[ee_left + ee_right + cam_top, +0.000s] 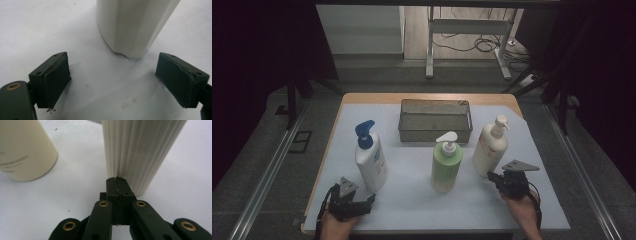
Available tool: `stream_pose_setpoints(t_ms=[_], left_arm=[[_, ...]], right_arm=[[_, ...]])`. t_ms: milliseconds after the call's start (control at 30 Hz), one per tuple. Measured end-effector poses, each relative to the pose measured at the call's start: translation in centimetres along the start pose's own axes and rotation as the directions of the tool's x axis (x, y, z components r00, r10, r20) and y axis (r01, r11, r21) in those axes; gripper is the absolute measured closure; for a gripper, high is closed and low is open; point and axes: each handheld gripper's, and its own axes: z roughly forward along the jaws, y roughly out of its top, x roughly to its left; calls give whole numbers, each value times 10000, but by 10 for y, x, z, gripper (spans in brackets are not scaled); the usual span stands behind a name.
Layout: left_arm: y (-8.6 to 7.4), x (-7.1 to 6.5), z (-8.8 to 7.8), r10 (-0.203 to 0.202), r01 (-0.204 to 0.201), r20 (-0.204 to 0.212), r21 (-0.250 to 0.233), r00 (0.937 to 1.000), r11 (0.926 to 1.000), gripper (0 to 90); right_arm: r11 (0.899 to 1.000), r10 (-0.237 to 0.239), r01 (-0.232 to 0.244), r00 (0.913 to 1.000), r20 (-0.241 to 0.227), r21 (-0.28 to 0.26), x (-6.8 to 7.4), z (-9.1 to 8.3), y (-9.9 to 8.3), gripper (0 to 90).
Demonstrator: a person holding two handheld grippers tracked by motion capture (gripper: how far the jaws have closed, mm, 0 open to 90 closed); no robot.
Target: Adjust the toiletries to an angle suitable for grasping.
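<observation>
Right gripper point(117, 180): jaws pressing together, holding nothing, sitting near the desk's point(412, 200) front edge, just before the ribbed cream pump bottle point(490, 147).
Left gripper point(120, 80): jaws standing apart, facing the white bottle with blue pump point(369, 157) near the front-left corner.
Green pump bottle point(445, 165): standing mid-desk.
Metal mesh basket point(435, 120): sitting toward the far edge.

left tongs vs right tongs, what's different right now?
The left tongs stand wide open with a bare gap; the right tongs are shut, pads together. The left tongs face the white bottle with the blue pump, short of it; the right tongs sit at the base of the ribbed cream bottle. Both sit low over the table, holding nothing.
</observation>
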Motion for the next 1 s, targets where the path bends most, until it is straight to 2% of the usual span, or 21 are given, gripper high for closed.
stream_pose_setpoints(t_ms=[167, 333, 500, 633, 733, 1000], left_arm=[[0, 0, 0, -1, 1, 0, -1, 10000, 10000, 120], [0, 0, 0, -2, 2, -1, -3, 10000, 10000, 120], [0, 0, 0, -10, 10, -1, -4, 10000, 10000, 120], [0, 0, 0, -13, 13, -2, -9, 10000, 10000, 120], [0, 0, 0, -15, 15, -4, -10, 10000, 10000, 120], [0, 0, 0, -3, 3, -5, -3, 10000, 10000, 120]], right_arm=[[9999, 121, -122, 9998, 150, 65, -7, 2, -1, 890], [9998, 43, -44, 10000, 63, 200, -5, 2, -2, 855], [9998, -112, 113, 9999, -93, 141, -1, -6, 1, 822], [9999, -99, 100, 9999, -89, 48, -1, -18, 4, 759], [9999, -61, 62, 10000, 63, -89, 1, -30, 9, 687], [9996, -8, 15, 9997, 240, -289, 1, -47, 20, 598]])
